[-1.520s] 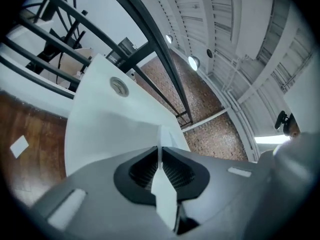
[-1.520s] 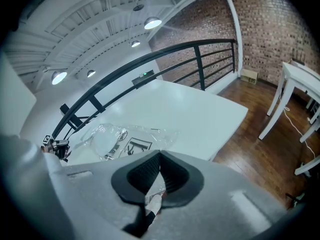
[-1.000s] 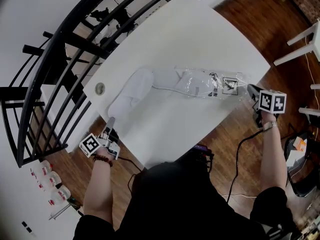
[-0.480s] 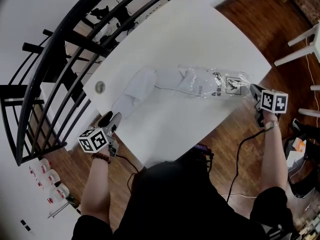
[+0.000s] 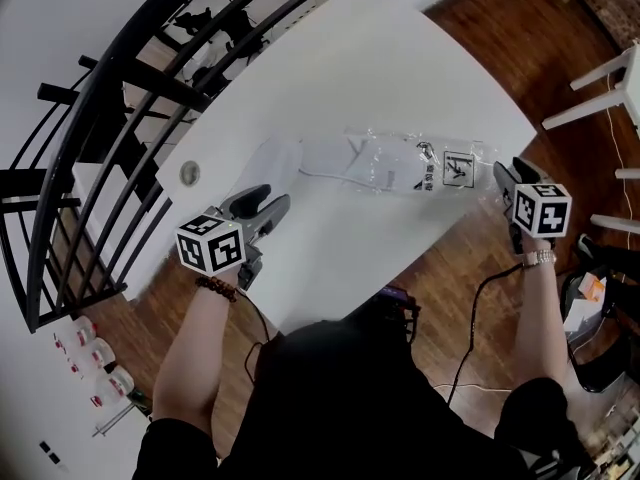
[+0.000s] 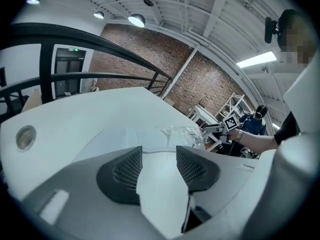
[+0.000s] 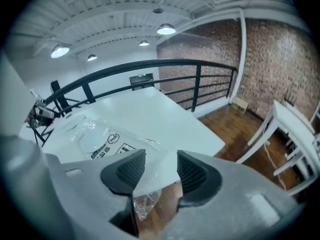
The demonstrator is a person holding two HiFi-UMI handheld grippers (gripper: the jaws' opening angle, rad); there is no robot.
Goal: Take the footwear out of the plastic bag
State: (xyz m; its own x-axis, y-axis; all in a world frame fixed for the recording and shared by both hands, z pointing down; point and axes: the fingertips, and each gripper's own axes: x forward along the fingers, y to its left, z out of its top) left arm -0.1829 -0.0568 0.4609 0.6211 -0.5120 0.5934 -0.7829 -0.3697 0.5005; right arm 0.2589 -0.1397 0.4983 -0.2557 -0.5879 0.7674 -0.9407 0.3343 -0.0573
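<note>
A white slipper (image 5: 272, 160) lies out on the white table (image 5: 400, 78), and a second one (image 5: 335, 156) sticks half out of the clear plastic bag (image 5: 415, 163) with its printed label (image 5: 458, 168). My left gripper (image 5: 262, 206) hovers just in front of the free slipper (image 6: 120, 139); its jaws are wide, closing a little, with nothing between them. My right gripper (image 5: 503, 176) is at the bag's right end. Its jaws are opening, and the bag's crumpled end (image 7: 145, 201) hangs over the table edge between them, with the pads off it.
A round grommet (image 5: 188, 173) sits in the table near its left corner. A black railing (image 5: 90, 118) runs behind and to the left. A white chair (image 5: 600, 78) stands on the wooden floor at the right, and a cable (image 5: 480, 308) trails below the right arm.
My left gripper has risen from the table's front left edge to above the table, and its jaws have spread. My right gripper has let go of the bag's end.
</note>
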